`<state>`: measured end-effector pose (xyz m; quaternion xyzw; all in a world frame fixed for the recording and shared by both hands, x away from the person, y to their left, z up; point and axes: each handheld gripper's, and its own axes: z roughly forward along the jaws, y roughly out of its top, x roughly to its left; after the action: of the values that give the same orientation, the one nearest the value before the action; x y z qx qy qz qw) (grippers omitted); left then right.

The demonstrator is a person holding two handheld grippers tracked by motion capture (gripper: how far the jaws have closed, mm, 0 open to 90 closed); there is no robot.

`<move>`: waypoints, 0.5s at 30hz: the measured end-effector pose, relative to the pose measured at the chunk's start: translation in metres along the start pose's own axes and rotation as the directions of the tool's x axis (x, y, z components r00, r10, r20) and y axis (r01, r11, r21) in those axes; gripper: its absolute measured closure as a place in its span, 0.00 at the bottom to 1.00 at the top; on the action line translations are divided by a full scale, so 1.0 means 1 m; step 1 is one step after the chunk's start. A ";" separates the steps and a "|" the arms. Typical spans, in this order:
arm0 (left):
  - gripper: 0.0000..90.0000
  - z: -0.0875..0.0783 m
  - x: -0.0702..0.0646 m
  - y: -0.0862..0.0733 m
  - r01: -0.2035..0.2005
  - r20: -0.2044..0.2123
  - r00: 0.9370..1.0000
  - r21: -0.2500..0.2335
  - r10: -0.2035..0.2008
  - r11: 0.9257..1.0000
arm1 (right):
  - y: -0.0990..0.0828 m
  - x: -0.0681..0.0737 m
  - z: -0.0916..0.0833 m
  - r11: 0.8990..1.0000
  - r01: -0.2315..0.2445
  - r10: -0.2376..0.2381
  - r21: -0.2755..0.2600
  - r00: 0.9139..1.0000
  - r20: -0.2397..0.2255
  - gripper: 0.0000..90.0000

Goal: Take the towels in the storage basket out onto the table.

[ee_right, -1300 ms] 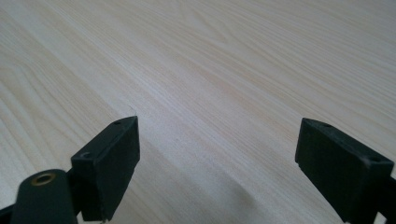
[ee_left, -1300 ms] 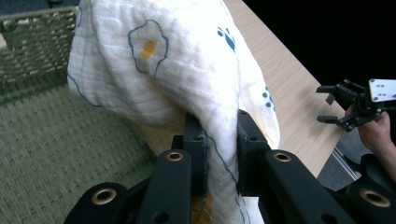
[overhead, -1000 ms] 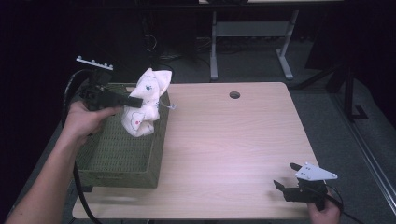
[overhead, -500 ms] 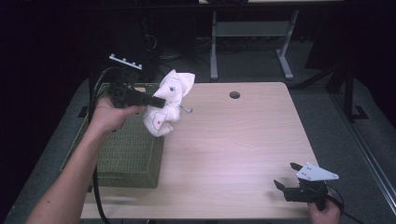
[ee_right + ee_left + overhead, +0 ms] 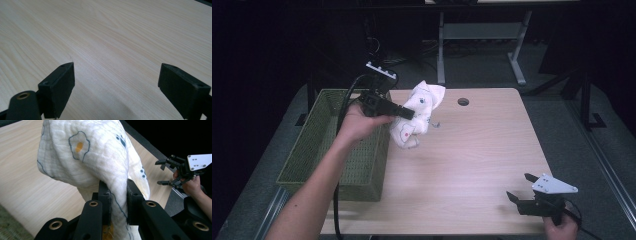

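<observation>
Gripping a white muslin cloth [image 5: 417, 116] printed with small blue and yellow figures, our left gripper [image 5: 408, 113] has its jaws clamped together on a bunched fold of the fabric; in the left gripper view the cloth [image 5: 95, 157] rises from between the two black jaws and drapes over them, filling the upper middle of that view. In the high view we see the cloth held clear above the pale wooden desk [image 5: 472, 160], just beside the right rim of the green woven basket [image 5: 317, 150] that stands at the desk's left edge, with its lower end hanging close to the desk surface; whether it touches the wood we cannot tell. A black cable trails from the left gripper down along the forearm. Our right gripper [image 5: 523, 189] rests at the near right corner of the desk, well apart from the cloth, its jaws standing wide apart with nothing between them; the right gripper view shows bare wood grain [image 5: 120, 45] between the two pads. A round cable hole [image 5: 463, 102] sits near the desk's far edge.
</observation>
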<state>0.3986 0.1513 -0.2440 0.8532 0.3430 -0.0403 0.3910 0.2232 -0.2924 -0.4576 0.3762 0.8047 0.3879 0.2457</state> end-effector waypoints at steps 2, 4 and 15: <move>0.87 0.006 -0.001 0.002 -0.002 0.004 1.000 0.006 0.002 1.000 | 0.000 0.000 0.000 1.000 0.001 -0.001 0.000 1.000 0.001 0.15; 0.87 0.012 -0.003 0.004 -0.006 0.008 1.000 0.013 0.006 1.000 | 0.000 0.000 0.000 1.000 0.005 -0.005 -0.003 1.000 0.000 0.15; 0.87 0.039 -0.009 0.015 -0.017 0.026 1.000 0.036 0.016 0.999 | 0.000 0.000 -0.001 1.000 0.004 -0.004 -0.005 1.000 0.000 0.15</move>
<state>0.4085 0.1126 -0.2582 0.8623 0.3302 -0.0540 0.3801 0.2229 -0.2926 -0.4570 0.3739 0.8045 0.3894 0.2477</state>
